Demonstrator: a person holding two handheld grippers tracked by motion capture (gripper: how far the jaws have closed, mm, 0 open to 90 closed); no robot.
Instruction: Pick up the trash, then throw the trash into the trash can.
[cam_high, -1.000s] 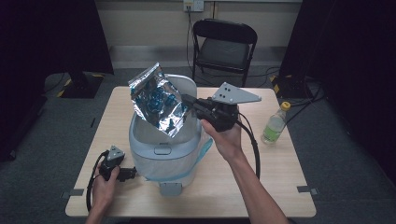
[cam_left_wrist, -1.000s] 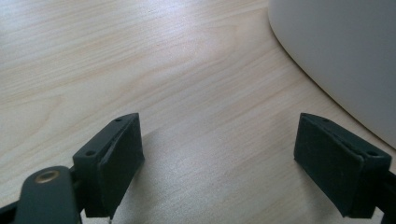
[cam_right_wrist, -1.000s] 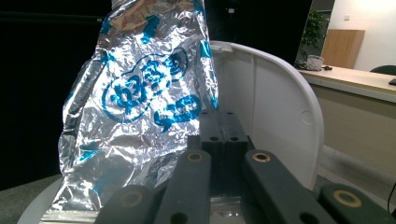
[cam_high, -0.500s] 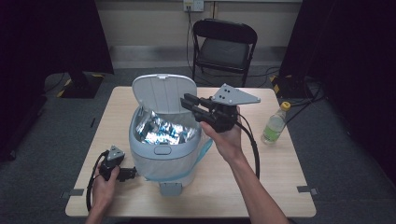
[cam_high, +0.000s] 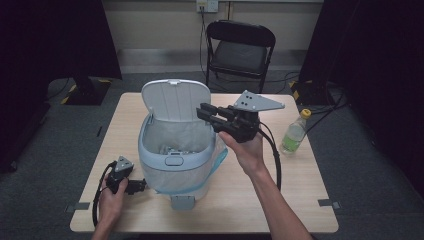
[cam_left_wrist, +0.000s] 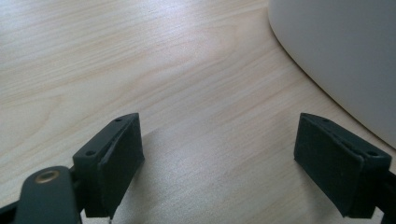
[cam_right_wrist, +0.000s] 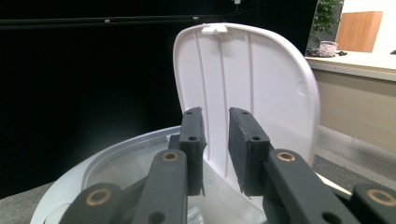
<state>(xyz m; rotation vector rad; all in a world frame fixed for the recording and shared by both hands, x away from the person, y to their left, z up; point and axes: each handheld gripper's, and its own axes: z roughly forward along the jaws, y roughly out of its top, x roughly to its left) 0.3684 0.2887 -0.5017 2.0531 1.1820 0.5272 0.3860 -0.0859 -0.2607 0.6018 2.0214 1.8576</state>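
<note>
Fingers (cam_right_wrist: 243, 154) of my right gripper (cam_high: 207, 114) have just parted slightly, empty, over the open bin (cam_high: 175, 160), the silver bag (cam_high: 172, 149) lying directly below them inside, while my left gripper (cam_high: 137, 186) rests open on the counter (cam_high: 300, 190).

tongs (cam_left_wrist: 219, 168): jaws wide apart, nothing between | table (cam_left_wrist: 140, 60): bare wood | bin (cam_left_wrist: 345, 51): upper right

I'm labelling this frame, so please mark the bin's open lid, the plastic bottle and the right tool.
bin's open lid (cam_high: 176, 100), high view, middle of the lid's inner face.
plastic bottle (cam_high: 294, 134), high view, middle of its clear body.
right tool (cam_high: 206, 112), high view, between its fingertips above the bin.
</note>
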